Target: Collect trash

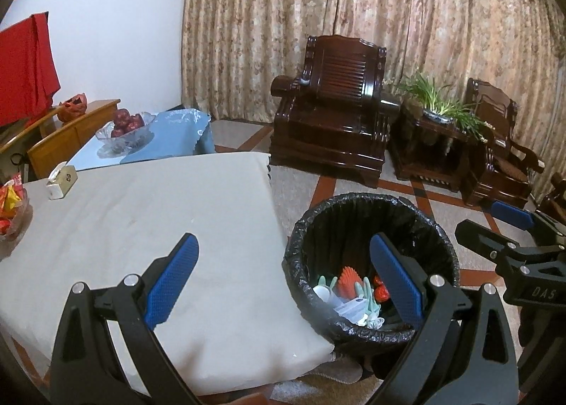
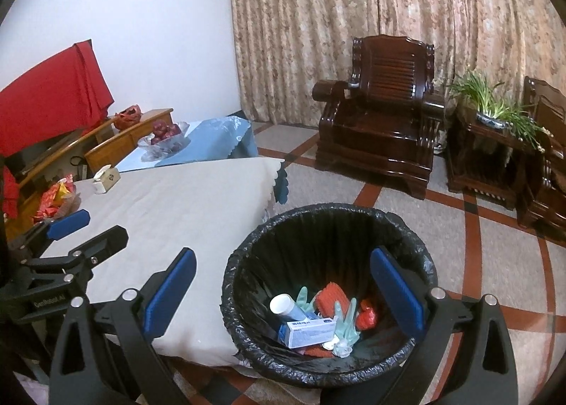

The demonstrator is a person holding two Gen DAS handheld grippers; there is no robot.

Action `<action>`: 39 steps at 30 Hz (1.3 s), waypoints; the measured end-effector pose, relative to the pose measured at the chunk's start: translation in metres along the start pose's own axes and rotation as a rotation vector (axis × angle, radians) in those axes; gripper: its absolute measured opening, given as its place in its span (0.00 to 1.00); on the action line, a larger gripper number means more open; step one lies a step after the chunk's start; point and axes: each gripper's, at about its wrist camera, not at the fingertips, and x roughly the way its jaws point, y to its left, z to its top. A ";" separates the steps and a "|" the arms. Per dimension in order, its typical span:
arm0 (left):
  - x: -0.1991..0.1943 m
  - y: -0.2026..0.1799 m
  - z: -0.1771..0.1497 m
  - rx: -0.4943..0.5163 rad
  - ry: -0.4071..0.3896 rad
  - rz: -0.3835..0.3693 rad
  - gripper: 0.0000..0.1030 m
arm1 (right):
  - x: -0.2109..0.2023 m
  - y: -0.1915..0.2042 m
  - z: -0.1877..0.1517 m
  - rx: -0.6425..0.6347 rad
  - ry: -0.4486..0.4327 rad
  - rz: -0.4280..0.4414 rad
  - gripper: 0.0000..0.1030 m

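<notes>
**Trash sits in the lined bin**

Trash (image 2: 311, 320) lies at the bottom of the black-lined bin (image 2: 247, 263) on the floor, just beside the cloth-covered surface (image 1: 159, 221). Your left hand-held gripper (image 1: 283, 281) and right hand-held gripper (image 2: 283, 295) both stand apart, holding nothing.
</notes>
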 end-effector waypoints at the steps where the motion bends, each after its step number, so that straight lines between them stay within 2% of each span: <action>1: -0.001 0.000 0.000 0.000 -0.003 0.001 0.92 | -0.001 0.001 0.000 -0.001 -0.003 0.001 0.94; 39: -0.007 0.003 0.000 -0.001 -0.024 0.004 0.92 | -0.006 0.008 0.002 -0.015 -0.018 0.010 0.94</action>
